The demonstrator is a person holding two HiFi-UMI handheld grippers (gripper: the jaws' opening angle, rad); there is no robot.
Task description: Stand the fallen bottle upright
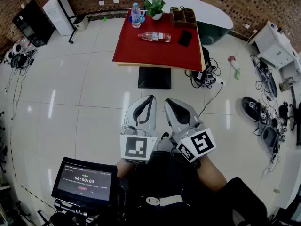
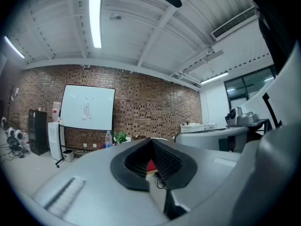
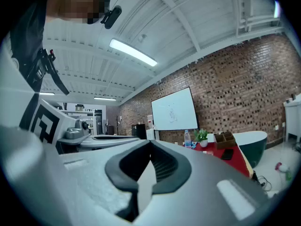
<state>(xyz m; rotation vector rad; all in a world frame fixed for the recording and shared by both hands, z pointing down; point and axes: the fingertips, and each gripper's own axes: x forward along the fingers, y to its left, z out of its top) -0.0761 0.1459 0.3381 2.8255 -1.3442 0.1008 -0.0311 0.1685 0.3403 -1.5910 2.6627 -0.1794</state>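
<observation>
Far ahead in the head view stands a red table (image 1: 160,51). On it a clear fallen bottle (image 1: 154,36) with a red label lies on its side. A second bottle (image 1: 136,15), blue-labelled, stands upright at the table's back edge. My left gripper (image 1: 151,99) and right gripper (image 1: 168,102) hover side by side over the floor, well short of the table, both shut with nothing in them. In the right gripper view the fallen bottle (image 3: 209,152) is a small shape on the red table (image 3: 235,157), beyond the shut right gripper (image 3: 150,142). The left gripper (image 2: 151,141) partly hides the table.
A potted plant (image 1: 155,7), a wooden organizer (image 1: 183,17) and a black phone (image 1: 185,37) share the table. Cables and gear (image 1: 263,112) litter the floor at the right. A screen (image 1: 84,180) sits near my lower left. A dark green tub (image 1: 211,29) stands behind the table.
</observation>
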